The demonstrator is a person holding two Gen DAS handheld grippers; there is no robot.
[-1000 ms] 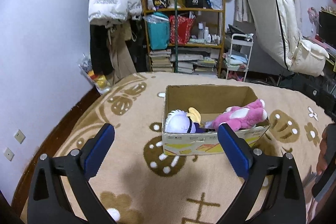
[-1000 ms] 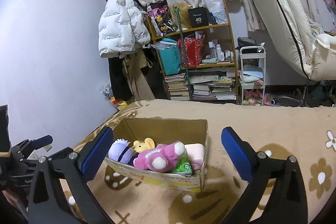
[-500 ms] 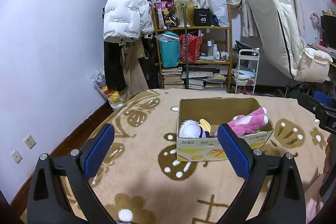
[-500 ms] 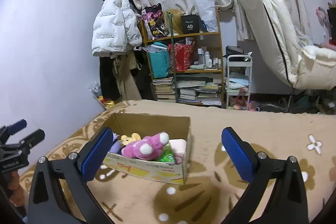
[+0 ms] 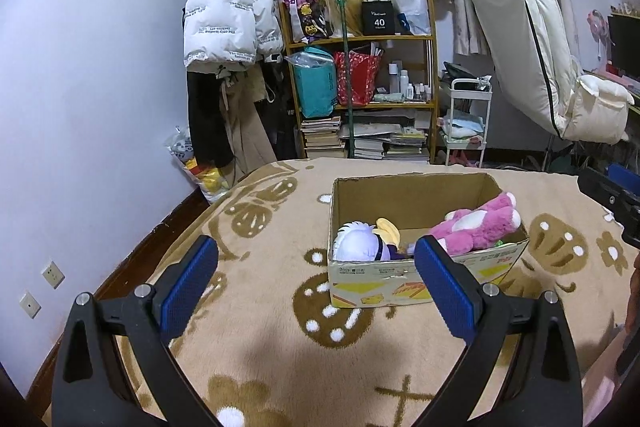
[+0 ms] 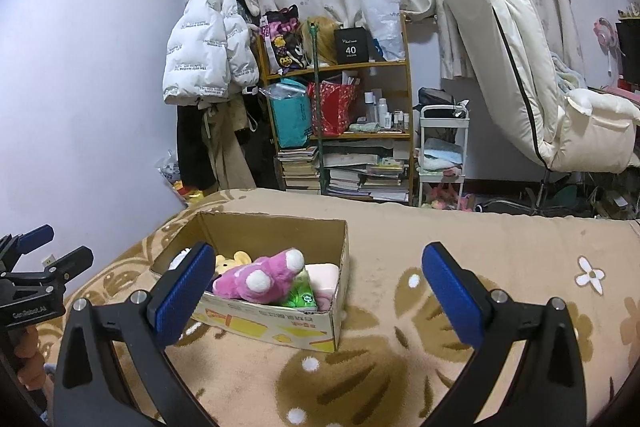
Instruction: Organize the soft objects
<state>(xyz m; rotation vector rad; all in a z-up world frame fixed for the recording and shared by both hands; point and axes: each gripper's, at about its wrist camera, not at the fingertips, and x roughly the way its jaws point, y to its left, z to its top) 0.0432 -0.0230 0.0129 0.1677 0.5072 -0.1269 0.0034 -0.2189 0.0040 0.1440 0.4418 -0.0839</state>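
Seen from the left wrist, the left claw [image 5: 316, 275] gapes wide and empty above the patterned blanket [image 5: 260, 339] on the bed. The cardboard box [image 5: 412, 283] sits toward the far edge, holding a pink plush [image 5: 476, 227] and a white-and-purple plush [image 5: 360, 245]. The pink one leans over the box's right wall; a careless nudge could tip it out.

From the right wrist, the right claw [image 6: 320, 291] is also wide and empty. A green packet [image 6: 302, 297] and a yellow plush [image 6: 236, 261] share the box. The left claw, at the frame's left edge, is close enough for the two to clash if both reach in.
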